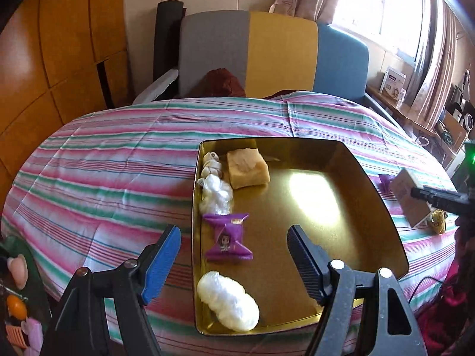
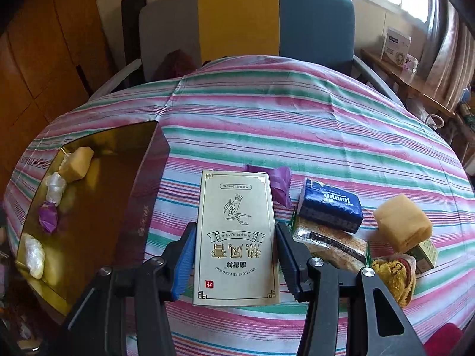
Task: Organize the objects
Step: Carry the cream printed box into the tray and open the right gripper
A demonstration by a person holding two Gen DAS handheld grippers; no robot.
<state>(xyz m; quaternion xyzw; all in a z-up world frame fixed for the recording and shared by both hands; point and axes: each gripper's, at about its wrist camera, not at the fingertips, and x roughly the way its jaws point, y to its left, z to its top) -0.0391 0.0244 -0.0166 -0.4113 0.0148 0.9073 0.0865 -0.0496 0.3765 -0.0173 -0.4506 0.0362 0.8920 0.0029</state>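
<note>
- My right gripper (image 2: 236, 262) clasped the cream box (image 2: 236, 237) by its long edges, lifted off the striped cloth (image 2: 297, 118) — likely bound for the gold tray (image 2: 142, 195).
- My left gripper (image 1: 234, 255) hung released above the tray's snacks, holding nothing.

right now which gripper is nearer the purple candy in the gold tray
Left. The left gripper hangs open right over the purple candy, which lies between its fingers in the gold tray. The right gripper is off past the tray's right side, shut on the cream box.
</note>
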